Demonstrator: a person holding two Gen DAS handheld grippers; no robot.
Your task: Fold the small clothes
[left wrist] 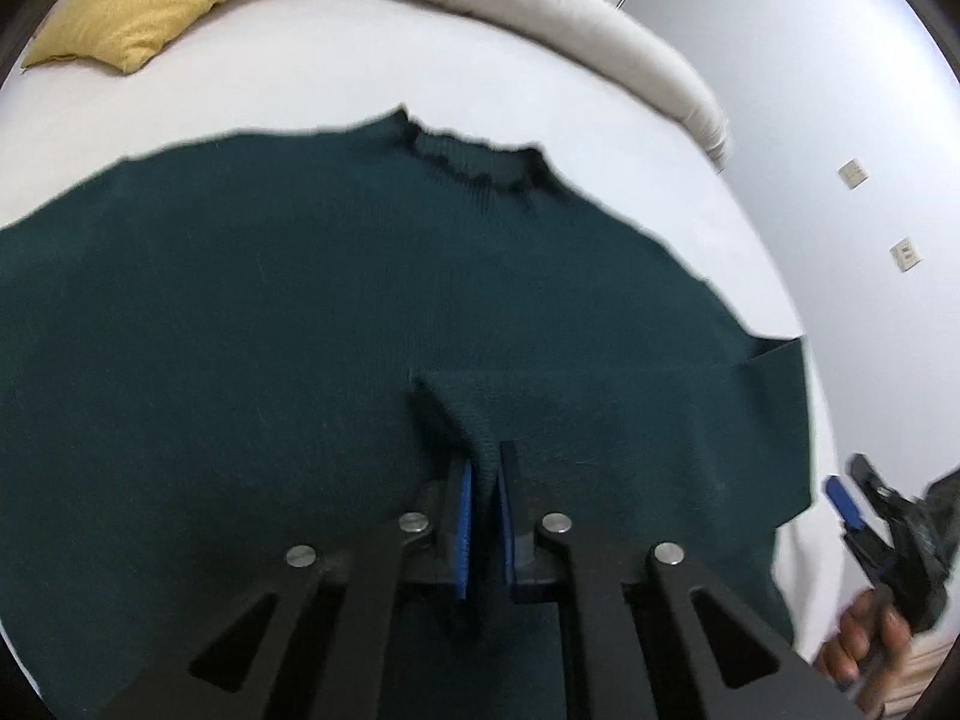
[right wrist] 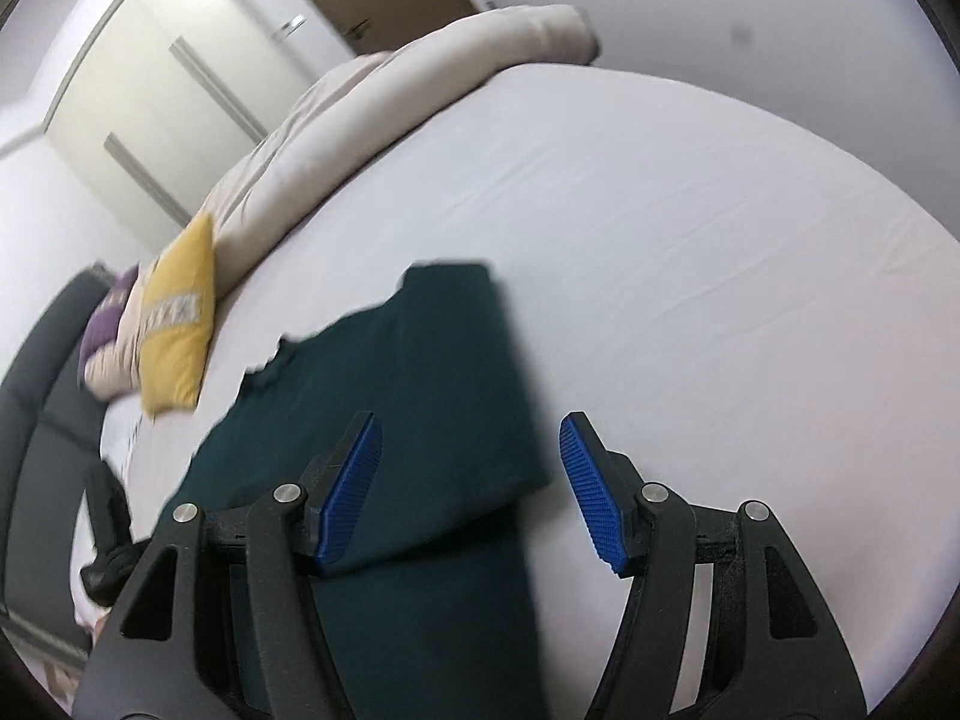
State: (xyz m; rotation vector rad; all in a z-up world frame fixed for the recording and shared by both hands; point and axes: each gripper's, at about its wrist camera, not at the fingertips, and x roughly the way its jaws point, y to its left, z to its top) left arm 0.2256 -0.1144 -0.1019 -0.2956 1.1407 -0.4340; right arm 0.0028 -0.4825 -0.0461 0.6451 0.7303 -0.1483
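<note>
Left wrist view shows the left gripper clenched on a pinch of the sweater, a ridge of dark green knit rising between its blue pads. The sweater lies spread on the bed, neckline away from the camera, one sleeve already folded across the body. At the right edge the right gripper is near the sweater's side, a hand below it.

Right wrist view, blurred, shows the right gripper released, jaws apart with nothing pressed between them; one pad is over the knit and the other over the sheet.

For a clean fold, the right gripper probably needs to take the hem or side edge level with the left's pinch, through both layers. Then both should lift just enough to clear the bed and carry the fabric over together, keeping the edge taut. A shallow, bunched pinch like the left's could drag a wrinkle; gripping nearer the edge would lay flatter.
</note>
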